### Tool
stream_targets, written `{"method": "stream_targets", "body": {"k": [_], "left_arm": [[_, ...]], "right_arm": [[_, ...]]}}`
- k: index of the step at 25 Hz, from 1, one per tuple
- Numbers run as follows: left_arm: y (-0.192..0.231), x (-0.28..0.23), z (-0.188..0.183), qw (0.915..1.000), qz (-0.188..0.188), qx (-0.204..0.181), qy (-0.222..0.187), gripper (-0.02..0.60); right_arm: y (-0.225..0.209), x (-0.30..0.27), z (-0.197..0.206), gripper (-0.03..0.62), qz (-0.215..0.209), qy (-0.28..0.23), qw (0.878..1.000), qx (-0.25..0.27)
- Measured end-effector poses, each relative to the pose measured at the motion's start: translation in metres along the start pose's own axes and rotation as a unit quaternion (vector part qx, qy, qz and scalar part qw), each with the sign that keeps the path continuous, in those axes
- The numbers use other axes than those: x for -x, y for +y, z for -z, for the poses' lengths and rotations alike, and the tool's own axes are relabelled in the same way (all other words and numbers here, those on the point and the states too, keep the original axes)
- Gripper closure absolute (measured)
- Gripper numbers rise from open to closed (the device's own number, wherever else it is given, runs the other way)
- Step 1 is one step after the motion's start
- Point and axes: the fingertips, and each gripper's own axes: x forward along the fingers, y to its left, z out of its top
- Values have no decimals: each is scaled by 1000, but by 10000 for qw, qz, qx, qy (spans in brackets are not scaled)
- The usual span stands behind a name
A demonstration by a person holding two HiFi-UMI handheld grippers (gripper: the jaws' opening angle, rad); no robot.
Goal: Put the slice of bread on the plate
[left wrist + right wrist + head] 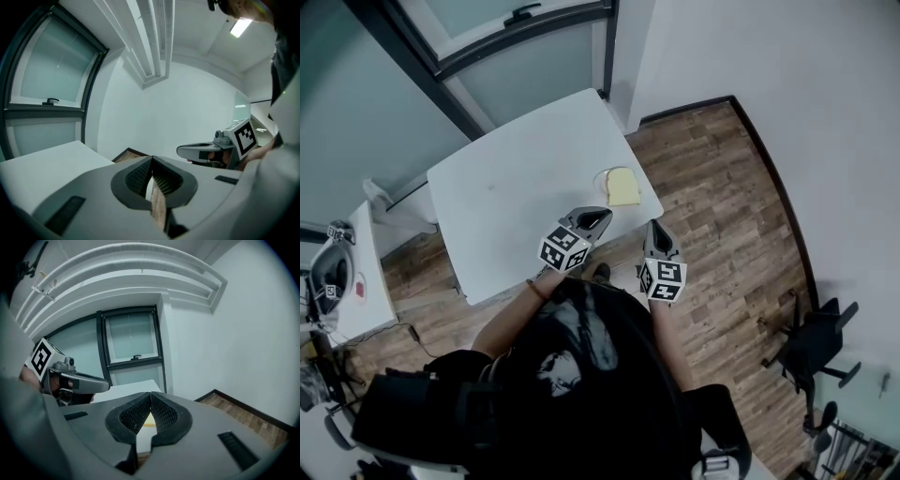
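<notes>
A pale yellow slice of bread (622,187) lies on a white plate (601,177) at the right edge of the white table (506,187). My left gripper (602,214) hovers just in front of the plate, over the table's near edge, with its jaws shut and nothing between them (151,158). My right gripper (656,227) hangs off the table's near right corner, over the floor, also shut and empty (150,393). A sliver of yellow bread (149,421) shows through the gap below its pads. Each gripper shows in the other's view: the right gripper (201,151) and the left gripper (79,380).
Wooden floor (722,187) runs to the right of the table, with a black office chair (811,342) at the lower right. A white wall and a dark-framed window (516,28) stand behind the table. A side desk (342,272) with equipment stands at the left.
</notes>
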Motion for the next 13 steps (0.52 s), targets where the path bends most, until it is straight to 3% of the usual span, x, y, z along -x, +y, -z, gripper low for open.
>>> {"method": "stream_targets", "body": {"k": [13], "left_arm": [[0, 3, 6, 10000, -37, 2, 89, 575]], "right_arm": [[20, -5, 10, 583, -365, 194, 9991, 69]]}}
